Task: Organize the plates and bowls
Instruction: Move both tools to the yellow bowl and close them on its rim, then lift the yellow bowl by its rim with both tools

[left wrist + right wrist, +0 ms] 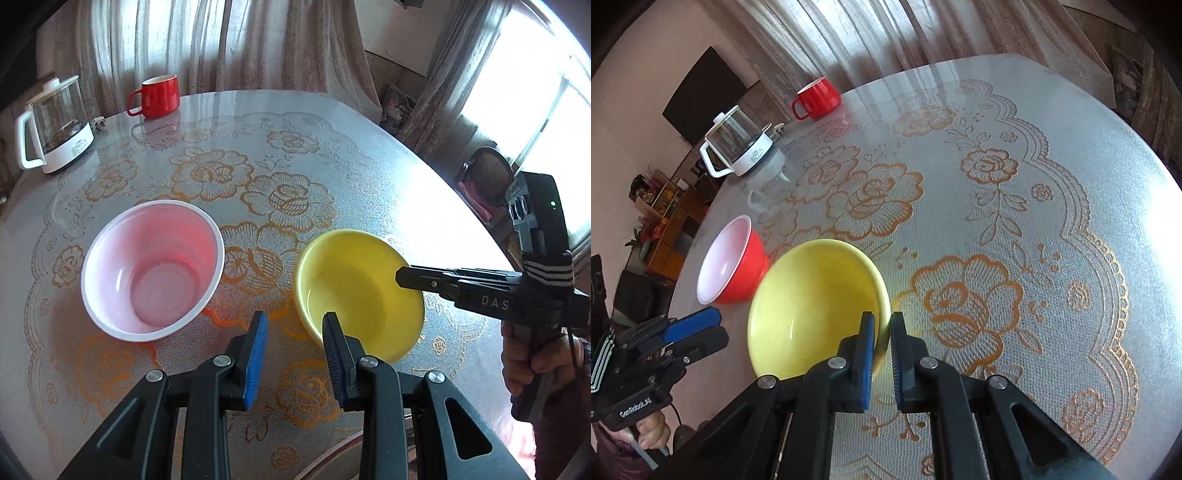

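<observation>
Right hand-held gripper [882, 332] seemingly clamps the yellow bowl [812, 306] rim; left hand-held gripper [295, 328] gapes.

Bright window [532, 96], sheer curtains [207, 40], lace-covered table [332, 155]

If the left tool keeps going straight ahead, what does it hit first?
Probably bare tablecloth: the open left tool points at the gap between the pink-lined bowl and yellow bowl, nearer the yellow one. Depth is unclear.
</observation>
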Demonstrator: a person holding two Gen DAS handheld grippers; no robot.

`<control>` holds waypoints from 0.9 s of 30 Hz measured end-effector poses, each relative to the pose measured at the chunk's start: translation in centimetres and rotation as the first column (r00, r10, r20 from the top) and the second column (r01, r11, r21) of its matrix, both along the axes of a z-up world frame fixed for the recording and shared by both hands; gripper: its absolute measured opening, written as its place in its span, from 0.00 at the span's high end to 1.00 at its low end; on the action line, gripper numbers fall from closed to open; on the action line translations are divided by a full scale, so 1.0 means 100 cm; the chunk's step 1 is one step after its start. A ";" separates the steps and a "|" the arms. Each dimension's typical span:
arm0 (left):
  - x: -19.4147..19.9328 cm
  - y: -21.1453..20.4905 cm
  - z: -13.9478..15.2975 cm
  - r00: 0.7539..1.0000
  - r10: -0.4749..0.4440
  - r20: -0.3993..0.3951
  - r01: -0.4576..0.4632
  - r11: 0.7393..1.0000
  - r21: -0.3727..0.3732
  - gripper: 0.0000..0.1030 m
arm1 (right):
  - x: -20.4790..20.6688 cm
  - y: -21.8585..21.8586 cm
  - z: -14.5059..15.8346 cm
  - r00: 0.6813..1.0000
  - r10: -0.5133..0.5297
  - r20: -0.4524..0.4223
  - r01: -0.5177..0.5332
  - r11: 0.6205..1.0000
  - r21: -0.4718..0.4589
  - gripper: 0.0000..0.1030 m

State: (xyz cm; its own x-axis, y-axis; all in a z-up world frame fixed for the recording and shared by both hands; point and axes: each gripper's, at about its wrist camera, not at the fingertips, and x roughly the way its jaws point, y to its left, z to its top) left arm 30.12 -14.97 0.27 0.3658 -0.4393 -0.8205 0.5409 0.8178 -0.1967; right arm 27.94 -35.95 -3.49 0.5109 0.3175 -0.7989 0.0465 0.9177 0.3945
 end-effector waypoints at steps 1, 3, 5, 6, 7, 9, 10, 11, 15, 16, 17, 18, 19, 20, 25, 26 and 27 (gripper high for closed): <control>0.001 -0.002 -0.001 1.000 -0.005 -0.009 0.005 1.000 -0.005 0.70 | -0.003 0.000 0.000 1.000 0.016 0.003 -0.016 1.000 0.005 0.89; 0.002 -0.007 0.000 1.000 -0.026 -0.017 0.026 0.999 -0.021 0.70 | -0.009 -0.002 0.001 1.000 0.021 0.019 -0.021 1.000 0.009 0.84; 0.003 -0.011 0.000 0.999 -0.044 -0.029 0.043 0.999 -0.020 0.70 | -0.014 -0.007 0.000 1.000 0.015 0.027 -0.016 0.998 0.053 0.79; 0.003 -0.013 -0.001 0.998 -0.051 -0.040 0.050 0.999 -0.022 0.70 | -0.017 -0.010 0.000 0.999 0.007 0.037 -0.010 0.997 0.075 0.78; 0.004 -0.015 -0.002 0.997 -0.060 -0.054 0.059 0.998 -0.021 0.70 | -0.020 -0.012 0.001 0.999 -0.002 0.050 -0.002 0.996 0.093 0.78; 0.006 -0.019 -0.006 0.995 -0.073 -0.075 0.072 0.997 -0.013 0.70 | -0.026 -0.016 0.002 0.997 -0.025 0.072 0.016 0.992 0.125 0.78; 0.007 -0.020 -0.009 0.993 -0.074 -0.088 0.074 0.997 -0.008 0.70 | -0.028 -0.017 0.003 0.996 -0.031 0.080 0.020 0.991 0.136 0.78; 0.009 -0.021 -0.011 0.991 -0.078 -0.106 0.078 0.997 -0.008 0.70 | -0.029 -0.017 0.003 0.996 -0.036 0.083 0.024 0.990 0.139 0.78; 0.012 -0.022 -0.015 0.985 -0.086 -0.151 0.086 0.996 -0.011 0.70 | -0.029 -0.012 -0.002 0.996 -0.041 0.074 0.031 0.991 0.132 0.84; 0.013 -0.022 -0.017 0.983 -0.087 -0.161 0.086 0.996 -0.010 0.70 | -0.029 -0.010 -0.004 0.997 -0.042 0.070 0.033 0.992 0.124 0.87; 0.013 -0.022 -0.017 0.982 -0.087 -0.168 0.087 0.996 -0.010 0.70 | -0.029 -0.009 -0.006 0.997 -0.045 0.064 0.037 0.992 0.121 0.88; 0.013 -0.022 -0.018 0.982 -0.085 -0.171 0.084 0.996 -0.010 0.70 | -0.030 -0.009 -0.007 0.997 -0.048 0.068 0.040 0.992 0.122 0.88; 0.012 -0.021 -0.018 0.982 -0.081 -0.173 0.080 0.997 -0.013 0.71 | -0.031 -0.008 -0.007 0.996 -0.052 0.070 0.043 0.992 0.121 0.88; 0.011 -0.021 -0.018 0.982 -0.081 -0.173 0.079 0.997 -0.014 0.71 | -0.031 -0.008 -0.007 0.996 -0.054 0.068 0.046 0.991 0.122 0.88; 0.001 -0.022 -0.019 0.976 -0.112 -0.186 0.110 0.994 -0.020 0.72 | -0.035 -0.011 -0.007 0.997 -0.057 0.049 0.050 0.988 0.143 0.85; -0.001 -0.022 -0.019 0.975 -0.115 -0.189 0.112 0.993 -0.026 0.72 | -0.037 -0.013 -0.007 0.997 -0.059 0.052 0.051 0.988 0.145 0.85; -0.001 -0.022 -0.019 0.975 -0.111 -0.191 0.108 0.994 -0.026 0.72 | -0.039 -0.015 -0.007 0.997 -0.063 0.054 0.055 0.987 0.149 0.84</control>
